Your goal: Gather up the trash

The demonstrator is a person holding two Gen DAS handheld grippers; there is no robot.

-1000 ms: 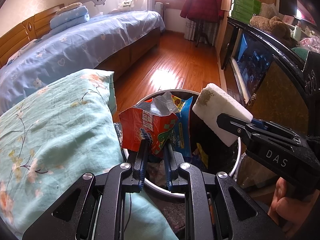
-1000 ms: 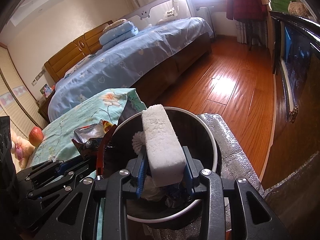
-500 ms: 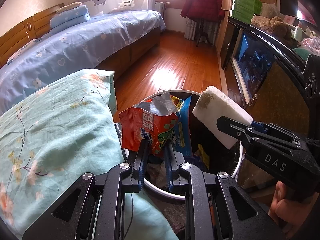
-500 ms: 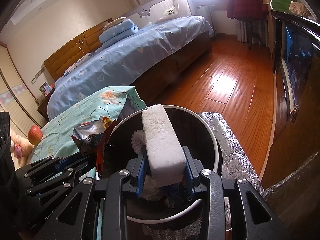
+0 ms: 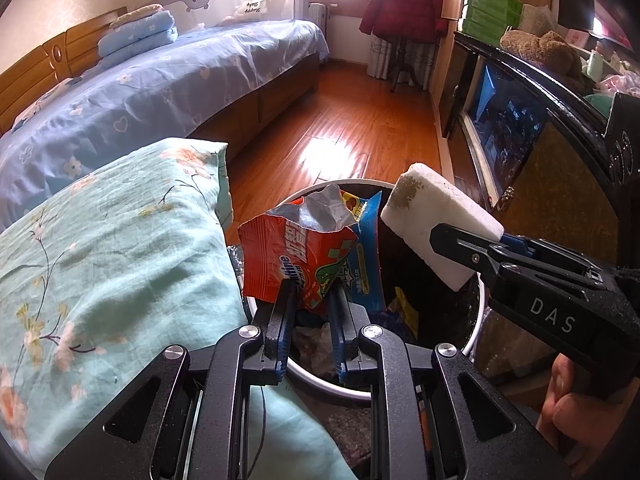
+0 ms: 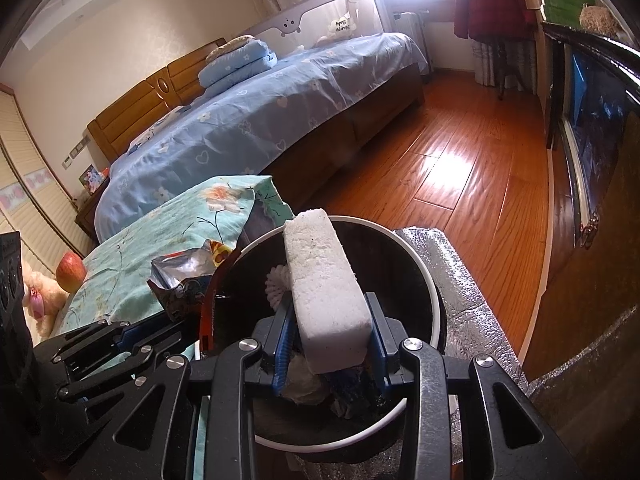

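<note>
Sitting low in the middle of both views, the round bin (image 5: 478, 312) with its white rim and dark inside holds a heap of rubbish: a blue wrapper (image 5: 366, 256) standing against the near side, a scrap of yellow packet (image 5: 406, 308), crumpled white paper (image 6: 304, 376) and a white frilled thing (image 6: 276, 286) deeper down. The left gripper (image 5: 310, 296) is clamped on the bottom edge of one torn red snack bag (image 5: 292, 256), held upright above the bin's left rim. The right gripper (image 6: 330, 332) is clamped on one white foam block (image 6: 326, 284), its long end slanting up over the bin's opening; in the left wrist view that block sits right of centre. Set against the frames a second ago, nothing differs: both grippers, the bag and the block keep their places. Counted: one bin, two grippers, one red bag, one foam block, one floral cushion (image 5: 112, 248) at the left, one apple (image 6: 71, 272) at the left edge.
</note>
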